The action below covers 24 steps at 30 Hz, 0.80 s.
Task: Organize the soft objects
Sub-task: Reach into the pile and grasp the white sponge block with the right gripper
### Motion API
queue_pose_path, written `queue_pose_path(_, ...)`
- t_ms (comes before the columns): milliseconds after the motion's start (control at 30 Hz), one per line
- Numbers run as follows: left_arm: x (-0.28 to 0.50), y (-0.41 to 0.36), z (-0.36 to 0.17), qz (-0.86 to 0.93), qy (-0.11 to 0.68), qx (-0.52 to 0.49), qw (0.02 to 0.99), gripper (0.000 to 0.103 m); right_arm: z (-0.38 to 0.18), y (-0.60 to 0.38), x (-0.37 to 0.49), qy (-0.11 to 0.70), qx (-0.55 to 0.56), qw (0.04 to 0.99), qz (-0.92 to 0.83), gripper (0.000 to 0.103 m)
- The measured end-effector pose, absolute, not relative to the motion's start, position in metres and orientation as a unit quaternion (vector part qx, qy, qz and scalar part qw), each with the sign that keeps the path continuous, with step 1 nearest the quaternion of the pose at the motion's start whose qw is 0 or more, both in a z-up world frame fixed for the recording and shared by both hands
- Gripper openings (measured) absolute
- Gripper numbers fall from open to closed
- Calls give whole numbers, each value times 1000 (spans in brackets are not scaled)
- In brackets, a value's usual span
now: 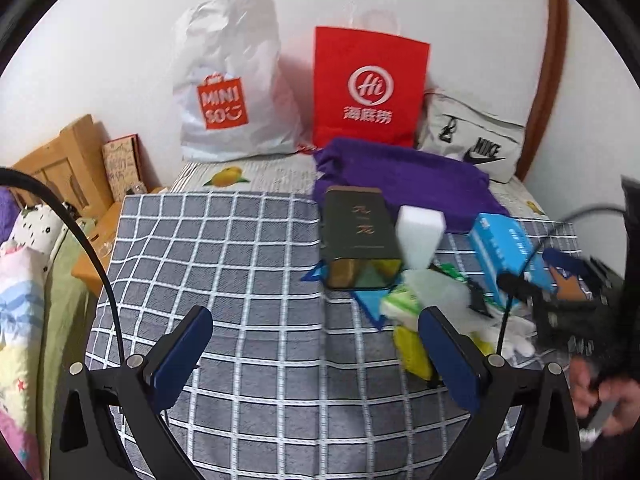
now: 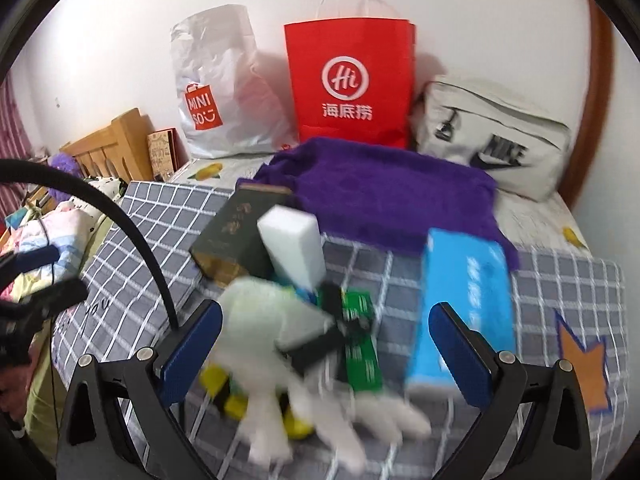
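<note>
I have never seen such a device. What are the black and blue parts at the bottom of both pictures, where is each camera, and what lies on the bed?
No robot here: a person holds a two-finger claw in each hand, each with a fisheye camera looking along its fingers. One picture comes from the left claw, the other from the right claw. Both are open and hold nothing. On the checked blanket lie a dark box, a white sponge, a blue box, a white plush toy and a purple towel. Bags stand against the wall.
</note>
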State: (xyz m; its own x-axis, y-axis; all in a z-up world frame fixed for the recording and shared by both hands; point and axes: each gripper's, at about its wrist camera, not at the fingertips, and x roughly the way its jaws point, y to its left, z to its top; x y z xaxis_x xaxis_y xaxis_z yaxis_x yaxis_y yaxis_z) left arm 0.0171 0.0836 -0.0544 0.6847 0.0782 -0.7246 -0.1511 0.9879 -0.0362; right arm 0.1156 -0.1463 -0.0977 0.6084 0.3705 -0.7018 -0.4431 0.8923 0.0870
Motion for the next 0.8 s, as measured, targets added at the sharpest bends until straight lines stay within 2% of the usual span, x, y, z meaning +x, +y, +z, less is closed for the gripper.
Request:
queue_pose_path(467, 42, 127, -82, 84, 422, -71, 900, 103, -136, -96, 206, 407, -78, 851, 323, 100)
queue_pose_path(667, 54, 136, -91, 77, 436, -84, 892, 103, -151, -84, 224, 433, -82, 832, 337, 71)
queue_pose_path(733, 56, 138, -92, 78, 439, -84, 891, 103, -154, -84, 226, 441, -76, 823, 350, 49)
queue_pose_path(800, 58, 140, -93, 79, 440, -86, 890, 103, -156, -82, 227, 443, -81, 819, 356, 47)
